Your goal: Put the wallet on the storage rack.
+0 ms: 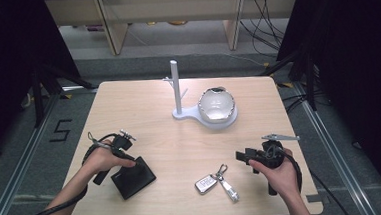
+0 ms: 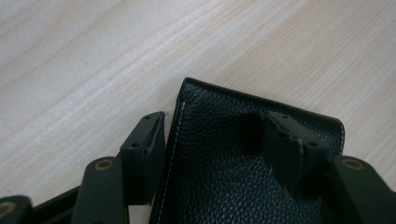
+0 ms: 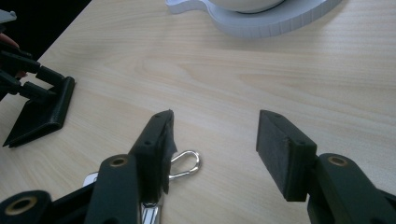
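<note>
Black stitched-leather wallet (image 2: 243, 163) lying flat at 7 o'clock on the pale wooden table (image 1: 159, 119), straddled by the left gripper (image 2: 224, 140), jaws spread, not pinching. Likely light, soft, slightly slick; best pinched across the folded spine. Right gripper (image 3: 215, 140) spread wide, empty, above silver keys (image 3: 184, 163) at 5 o'clock.

The high view is looking forward and down from above the person's side, taking in the whole counter (image 1: 143, 98) from its near edge to its far edge. The left gripper view is sitting very close to the counter near its near-left corner, looking steeply down over a black wallet (image 2: 243, 158). The right gripper view is riding low by the near-right side, facing across the surface toward the far edge and the left side. It is sharing with the high view the wallet (image 3: 42, 112), the white stand's base (image 3: 261, 21) and the key ring (image 3: 187, 163).
</note>
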A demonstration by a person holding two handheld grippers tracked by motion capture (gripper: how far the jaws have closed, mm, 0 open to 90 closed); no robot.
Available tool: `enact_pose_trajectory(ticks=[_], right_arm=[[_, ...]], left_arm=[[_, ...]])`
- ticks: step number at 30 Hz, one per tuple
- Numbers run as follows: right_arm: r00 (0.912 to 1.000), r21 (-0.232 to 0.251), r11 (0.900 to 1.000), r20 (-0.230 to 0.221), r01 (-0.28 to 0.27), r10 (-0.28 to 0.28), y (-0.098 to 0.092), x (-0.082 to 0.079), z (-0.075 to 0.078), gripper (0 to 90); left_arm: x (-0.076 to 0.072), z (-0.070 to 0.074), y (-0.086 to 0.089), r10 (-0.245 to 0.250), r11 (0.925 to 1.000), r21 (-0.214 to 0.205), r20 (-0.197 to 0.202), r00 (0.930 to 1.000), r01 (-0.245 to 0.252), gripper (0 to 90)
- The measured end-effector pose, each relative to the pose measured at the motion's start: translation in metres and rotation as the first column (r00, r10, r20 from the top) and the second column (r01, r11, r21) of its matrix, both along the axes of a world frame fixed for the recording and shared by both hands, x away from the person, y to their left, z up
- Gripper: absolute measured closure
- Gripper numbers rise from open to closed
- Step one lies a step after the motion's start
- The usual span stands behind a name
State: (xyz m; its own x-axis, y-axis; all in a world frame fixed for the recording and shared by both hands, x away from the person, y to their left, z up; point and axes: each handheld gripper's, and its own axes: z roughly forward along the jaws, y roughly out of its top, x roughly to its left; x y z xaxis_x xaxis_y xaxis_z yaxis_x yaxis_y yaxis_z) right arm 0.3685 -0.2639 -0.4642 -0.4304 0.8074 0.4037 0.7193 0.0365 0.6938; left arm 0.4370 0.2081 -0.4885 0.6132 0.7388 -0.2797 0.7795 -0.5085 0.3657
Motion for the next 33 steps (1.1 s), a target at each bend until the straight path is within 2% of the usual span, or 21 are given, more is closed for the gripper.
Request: enact_pose_trajectory(ticks=[1,3,6,8,10,11,12,14,16,17,18,20,21,22,23,25,26,27,28,29,33], right_arm=[[1.0000,-0.012,0.9999,0.005,0.003,-0.003,-0.001,0.000,-0.001,47.5],[1.0000,-0.003,1.0000,0.006,0.005,-0.005,-0.001,0.001,-0.001,47.5],[1.0000,0.006,1.0000,0.004,0.002,-0.002,0.000,0.000,0.000,47.3],[1.0000,0.003,1.0000,0.002,-0.003,0.003,0.001,0.000,-0.001,47.0],[1.0000,0.002,1.0000,0.003,-0.005,0.005,0.001,-0.001,-0.001,46.9],[1.0000,0.002,1.0000,0.002,-0.003,0.003,0.001,-0.001,-0.001,47.0],[1.0000,-0.005,1.0000,0.003,0.003,-0.003,0.000,0.000,-0.001,47.0],[1.0000,0.001,1.0000,0.007,0.000,0.000,0.000,-0.001,0.000,47.0],[0.9999,0.000,1.0000,0.011,-0.002,0.002,-0.001,-0.001,0.001,47.0],[0.9999,-0.006,1.0000,0.013,0.002,-0.002,-0.001,-0.001,0.002,47.0],[0.9999,-0.002,1.0000,0.014,0.000,0.000,-0.001,-0.002,0.002,47.0],[0.9998,-0.013,0.9999,0.021,0.000,0.000,-0.001,-0.002,0.003,47.0],[0.9999,-0.013,0.9999,0.015,0.007,-0.007,-0.001,-0.003,0.004,47.0],[0.9999,-0.007,1.0000,0.011,0.006,-0.006,-0.001,-0.003,0.004,47.0],[0.9998,-0.001,1.0000,0.019,0.004,-0.004,-0.002,-0.002,0.003,47.0],[0.9999,0.002,0.9999,0.001,0.011,-0.011,-0.001,-0.003,0.004,46.9],[0.9999,-0.016,0.9999,0.012,0.006,-0.006,-0.003,-0.003,0.005,47.0],[0.9997,0.003,0.9998,-0.012,0.020,-0.020,-0.001,-0.003,0.006,47.0],[0.9997,0.009,0.9998,-0.013,0.019,-0.018,-0.001,-0.003,0.007,46.9],[0.9999,-0.016,0.9999,0.012,0.003,-0.003,-0.003,-0.002,0.007,47.0],[0.9998,-0.018,0.9998,0.021,-0.007,0.008,-0.002,0.000,0.012,47.0]], left_arm=[[0.001,0.000,0.001,-0.001,1.0000,0.001,-0.006,1.0000,0.001,39.4],[0.004,0.001,0.002,0.003,1.0000,0.000,-0.026,0.9997,-0.003,41.5],[0.007,0.002,0.002,0.027,0.9996,0.014,-0.040,0.9988,-0.026,49.9],[0.007,0.003,0.001,0.003,0.9994,0.033,-0.032,0.9995,-0.002,53.0],[0.005,0.004,-0.001,-0.021,0.9986,0.049,-0.001,0.9998,0.021,55.3],[0.004,0.006,-0.001,-0.050,0.9963,0.071,0.024,0.9985,0.048,60.0],[0.002,0.007,-0.001,-0.053,0.9956,0.080,0.048,0.9975,0.049,65.8],[0.000,0.008,-0.002,-0.065,0.9939,0.093,0.074,0.9951,0.058,69.3],[-0.001,0.009,-0.004,-0.084,0.9898,0.123,0.091,0.9923,0.072,75.3],[-0.002,0.009,-0.005,-0.086,0.9886,0.133,0.100,0.9913,0.072,76.1],[-0.002,0.011,-0.005,-0.109,0.9826,0.161,0.096,0.9894,0.093,76.9],[-0.003,0.011,-0.006,-0.119,0.9793,0.177,0.112,0.9865,0.098,79.1],[-0.004,0.011,-0.005,-0.116,0.9812,0.169,0.122,0.9857,0.094,79.4],[-0.006,0.010,-0.006,-0.081,0.9886,0.137,0.127,0.9886,0.063,80.0],[-0.007,0.010,-0.004,-0.086,0.9888,0.133,0.145,0.9858,0.067,80.8],[-0.009,0.010,-0.001,-0.066,0.9927,0.109,0.149,0.9866,0.050,81.8],[-0.010,0.011,0.001,-0.068,0.9929,0.107,0.158,0.9851,0.052,82.2],[-0.012,0.012,0.002,-0.066,0.9936,0.101,0.159,0.9850,0.051,82.4],[-0.013,0.013,0.004,-0.067,0.9943,0.093,0.167,0.9837,0.052,82.6],[-0.015,0.015,0.006,-0.070,0.9944,0.090,0.171,0.9828,0.055,82.7],[-0.023,0.028,0.012,-0.090,0.9954,0.050,0.207,0.9742,0.082,83.0]])
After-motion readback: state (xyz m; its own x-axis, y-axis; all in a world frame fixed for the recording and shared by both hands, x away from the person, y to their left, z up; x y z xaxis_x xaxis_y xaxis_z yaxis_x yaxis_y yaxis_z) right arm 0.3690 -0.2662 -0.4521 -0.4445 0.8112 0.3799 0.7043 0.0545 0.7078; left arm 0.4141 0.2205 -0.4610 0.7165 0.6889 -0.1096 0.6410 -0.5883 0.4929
